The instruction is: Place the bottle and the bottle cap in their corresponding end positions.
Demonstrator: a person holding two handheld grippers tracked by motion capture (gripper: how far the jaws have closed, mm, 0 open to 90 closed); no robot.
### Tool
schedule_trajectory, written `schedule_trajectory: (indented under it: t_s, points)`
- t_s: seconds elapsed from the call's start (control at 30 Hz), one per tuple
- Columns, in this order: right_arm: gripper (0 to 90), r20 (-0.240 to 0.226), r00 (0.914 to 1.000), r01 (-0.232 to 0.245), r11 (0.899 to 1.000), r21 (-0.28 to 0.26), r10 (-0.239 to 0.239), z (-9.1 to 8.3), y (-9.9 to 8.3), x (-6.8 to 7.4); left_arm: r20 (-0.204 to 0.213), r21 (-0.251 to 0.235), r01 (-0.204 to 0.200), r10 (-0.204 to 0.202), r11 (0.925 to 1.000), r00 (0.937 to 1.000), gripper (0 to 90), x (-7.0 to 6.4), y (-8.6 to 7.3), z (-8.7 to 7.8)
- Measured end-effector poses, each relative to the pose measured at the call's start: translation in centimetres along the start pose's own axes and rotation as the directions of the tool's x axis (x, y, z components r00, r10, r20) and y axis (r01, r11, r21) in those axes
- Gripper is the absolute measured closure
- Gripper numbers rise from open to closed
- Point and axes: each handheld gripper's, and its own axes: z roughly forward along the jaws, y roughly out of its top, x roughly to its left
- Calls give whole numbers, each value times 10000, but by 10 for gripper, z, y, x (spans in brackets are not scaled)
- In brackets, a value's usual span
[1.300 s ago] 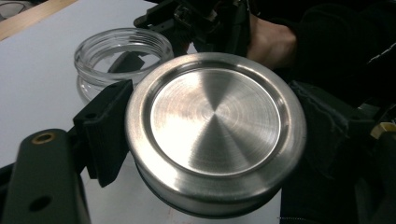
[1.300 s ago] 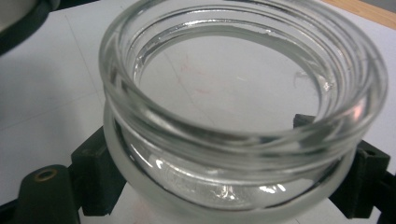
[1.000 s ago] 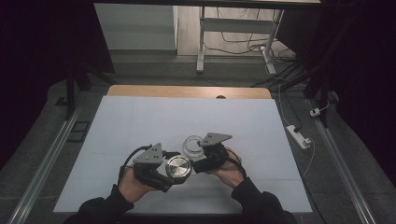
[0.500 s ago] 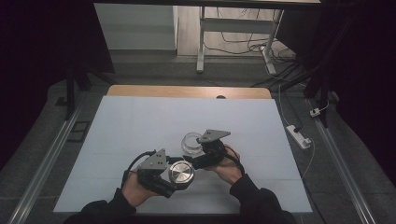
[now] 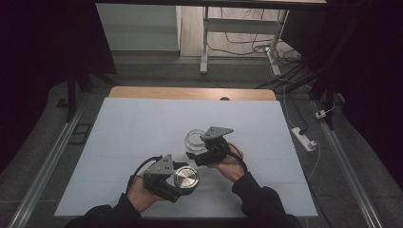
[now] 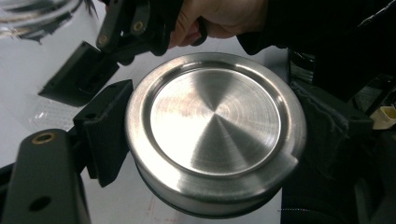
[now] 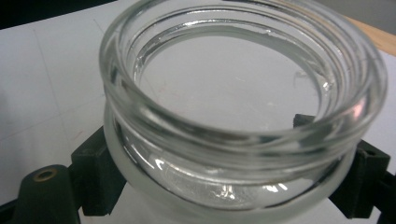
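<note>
1. Two things are in hand: a clear glass jar (image 5: 195, 139) and its round steel lid (image 5: 186, 177), both near the front middle of the white table (image 5: 142, 123).
2. Gripped by the right gripper (image 5: 194, 156), the jar stands upright, its open mouth (image 7: 243, 79) empty; the jaws close on the body just below the threaded neck.
3. Glass like that looks stiff, smooth and breakable, so I judge the hold under the neck ridge the safest, with a gentle squeeze.
4. Across the lid's rim sits the left gripper (image 5: 183, 183), closed on it, the brushed top (image 6: 215, 123) facing up; the metal looks light, rigid and slippery at the edge.
5. Compared with a second ago, the lid and left hand (image 5: 142, 192) have drawn back toward the person, so lid and jar now sit apart.
</note>
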Motion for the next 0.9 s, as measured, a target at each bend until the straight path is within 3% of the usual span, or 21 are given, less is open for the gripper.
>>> schedule_trajectory:
  t_s: [0.37,0.9]
  points:
    - [145,252,9997,-71,10000,28,70,9,5,-9,-207,163,299,-296,9994,9993,191,10,-8,10]
    - [145,571,9982,-190,9998,-15,191,23,13,-20,-454,425,298,-279,9986,9986,191,21,-16,31]
